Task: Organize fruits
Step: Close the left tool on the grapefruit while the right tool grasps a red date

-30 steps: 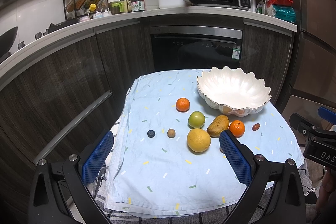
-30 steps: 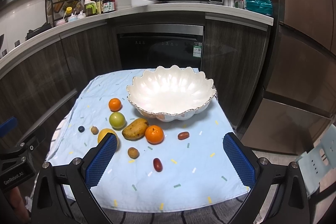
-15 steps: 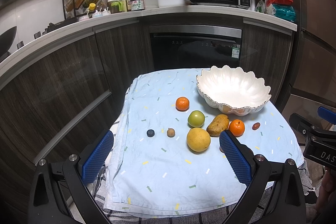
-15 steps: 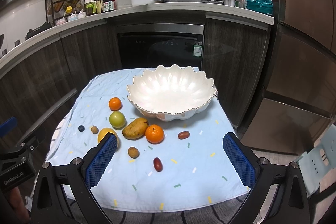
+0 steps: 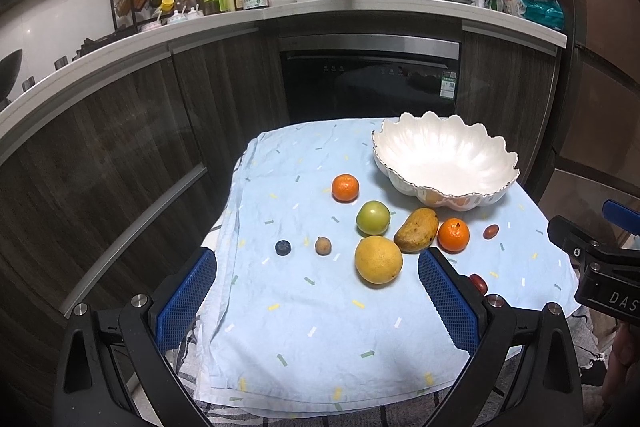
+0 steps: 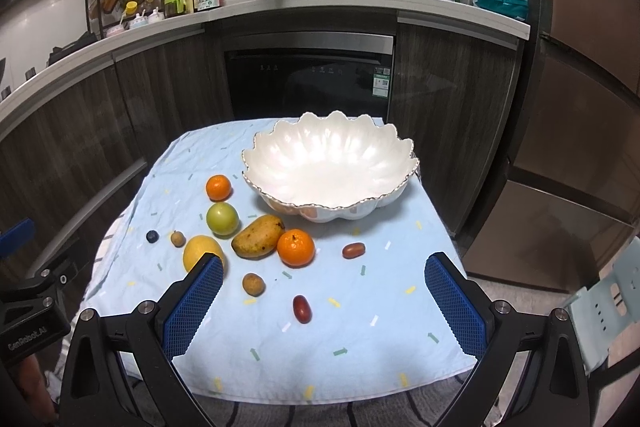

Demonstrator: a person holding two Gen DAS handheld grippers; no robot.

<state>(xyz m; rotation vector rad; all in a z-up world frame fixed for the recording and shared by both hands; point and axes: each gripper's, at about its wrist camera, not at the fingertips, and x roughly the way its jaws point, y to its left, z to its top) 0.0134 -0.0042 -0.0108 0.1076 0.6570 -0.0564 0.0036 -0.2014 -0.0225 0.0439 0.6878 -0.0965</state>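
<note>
Both claws, left [image 5: 316,291] and right [image 6: 324,297], gape empty, fruits [image 6: 296,247] ahead by the bowl [image 6: 332,167]

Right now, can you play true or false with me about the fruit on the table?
1. The white bowl has no fruit in it. True.
2. The mango lies between the green fruit and an orange. True.
3. The right tongs are squeezing a red date. False: they are open and hold nothing; the date lies on the cloth.
4. There is only one orange. False: a second orange sits further back, left of the bowl.
5. The blueberry sits on the cloth, apart from the other fruit. True.
</note>
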